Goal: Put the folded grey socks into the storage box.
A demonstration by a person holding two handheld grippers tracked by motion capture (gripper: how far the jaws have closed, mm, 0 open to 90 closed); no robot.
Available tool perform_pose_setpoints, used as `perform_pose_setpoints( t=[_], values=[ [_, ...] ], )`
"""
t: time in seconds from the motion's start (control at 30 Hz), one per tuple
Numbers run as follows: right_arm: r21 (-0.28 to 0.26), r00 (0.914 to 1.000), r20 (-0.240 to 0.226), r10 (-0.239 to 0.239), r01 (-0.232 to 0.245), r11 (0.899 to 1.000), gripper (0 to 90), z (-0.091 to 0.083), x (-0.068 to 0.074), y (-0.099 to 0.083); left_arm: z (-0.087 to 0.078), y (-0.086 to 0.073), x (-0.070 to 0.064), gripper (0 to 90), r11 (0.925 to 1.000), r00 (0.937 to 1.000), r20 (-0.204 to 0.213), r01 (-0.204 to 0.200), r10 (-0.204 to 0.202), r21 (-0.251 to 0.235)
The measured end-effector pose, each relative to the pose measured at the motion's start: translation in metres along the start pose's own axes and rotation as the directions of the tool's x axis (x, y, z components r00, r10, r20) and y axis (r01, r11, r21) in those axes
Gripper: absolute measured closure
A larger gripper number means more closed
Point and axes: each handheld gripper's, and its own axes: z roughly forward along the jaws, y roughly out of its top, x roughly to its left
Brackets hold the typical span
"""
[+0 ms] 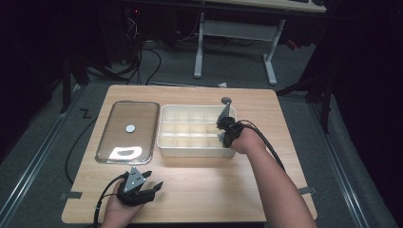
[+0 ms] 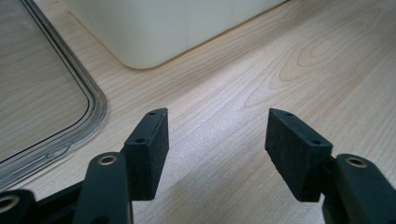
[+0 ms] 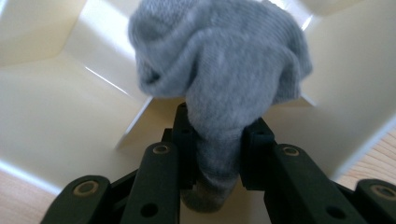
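A grey sock (image 3: pixel 219 70) is bunched up between the jaws of my right gripper (image 3: pixel 215 135), which is shut on it. It hangs over the cream compartment box (image 3: pixel 56 107). From above, my right gripper (image 1: pixel 222 132) sits at the right end of the divided box (image 1: pixel 164 124), over its rim. My left gripper (image 1: pixel 151 183) rests low near the table's front left, open. Its own view shows the black pads (image 2: pixel 154 144) wide apart over bare wood, with nothing between them.
A clear flat lid (image 1: pixel 127 131) with a white round knob lies on the wooden table (image 1: pixel 204 185) left of the box; its rim (image 2: pixel 93 112) is close to my left gripper. The box's corner (image 2: pixel 154 32) stands just ahead. Desk legs and cables stand beyond the table.
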Motion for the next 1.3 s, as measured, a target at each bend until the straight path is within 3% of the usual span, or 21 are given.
perform_pose_setpoints(
  t=[0.03, 0.07, 0.13, 0.23, 0.4, 0.6, 0.8, 0.97, 1.03, 1.07, 1.13, 1.17, 1.3],
  values=[
    [0.002, 0.9999, 0.004, 0.017, -0.017, 1.000, 72.7, 0.002, 0.003, 0.000, 0.000, 0.000, 0.000, 40.3, 1.0000, 1.0000, 0.000, -0.001, 0.001, 0.001],
    [-0.004, 0.9999, 0.010, -0.009, 0.009, 1.000, 72.6, 0.002, 0.002, 0.000, 0.000, 0.000, 0.000, 40.3, 1.0000, 1.0000, 0.000, -0.001, 0.001, 0.000],
    [0.001, 0.9998, 0.008, 0.017, -0.017, 1.000, 72.5, 0.002, 0.004, -0.001, -0.001, 0.000, 0.000, 40.3, 1.0000, 1.0000, -0.001, -0.001, 0.001, 0.000],
    [-0.008, 0.9995, 0.017, -0.027, 0.027, 1.000, 68.3, 0.001, 0.003, -0.001, 0.000, 0.000, 0.001, 40.3, 1.0000, 1.0000, 0.001, 0.002, -0.002, 0.002],
    [-0.018, 0.9991, 0.022, -0.035, 0.035, 0.999, 61.3, -0.002, 0.006, -0.001, 0.002, 0.000, -0.001, 40.1, 0.9999, 1.0000, 0.007, -0.002, 0.002, 0.014],
    [-0.035, 0.9997, 0.003, -0.023, 0.024, 0.999, 54.3, -0.010, 0.003, -0.002, 0.002, 0.000, -0.001, 40.2, 0.9999, 1.0000, 0.005, 0.006, -0.006, 0.011],
    [-0.058, 0.9996, -0.021, -0.015, 0.014, 0.998, 54.1, -0.024, 0.000, -0.006, 0.002, 0.000, 0.000, 40.2, 0.9999, 1.0000, 0.003, 0.005, -0.005, 0.011],
    [-0.123, 0.9986, -0.051, -0.014, 0.008, 0.992, 61.6, -0.046, -0.005, -0.011, 0.004, -0.001, -0.002, 40.3, 0.9996, 1.0000, 0.003, -0.003, 0.003, 0.029],
    [-0.151, 0.9989, -0.041, -0.023, 0.016, 0.988, 71.0, -0.052, -0.007, -0.011, 0.004, -0.001, -0.002, 40.3, 0.9997, 1.0000, 0.003, 0.001, -0.001, 0.026],
    [-0.163, 0.9987, -0.051, 0.000, -0.008, 0.987, 77.9, -0.054, -0.007, -0.011, 0.004, 0.000, -0.002, 40.3, 0.9996, 1.0000, 0.003, 0.001, -0.001, 0.027],
    [-0.190, 0.9995, -0.028, -0.017, 0.011, 0.982, 86.2, -0.055, -0.009, -0.009, 0.004, -0.001, -0.002, 40.7, 0.9997, 0.9999, 0.005, 0.009, -0.009, 0.022],
    [-0.190, 0.9997, -0.024, 0.002, -0.007, 0.982, 88.5, -0.054, -0.008, -0.009, 0.004, -0.001, -0.002, 40.8, 0.9997, 0.9999, 0.004, 0.010, -0.010, 0.023],
    [-0.162, 0.9999, -0.006, -0.016, 0.015, 0.987, 88.9, -0.042, -0.009, -0.005, 0.004, -0.001, -0.001, 41.0, 0.9996, 0.9999, 0.001, 0.011, -0.011, 0.026]
  ],
)
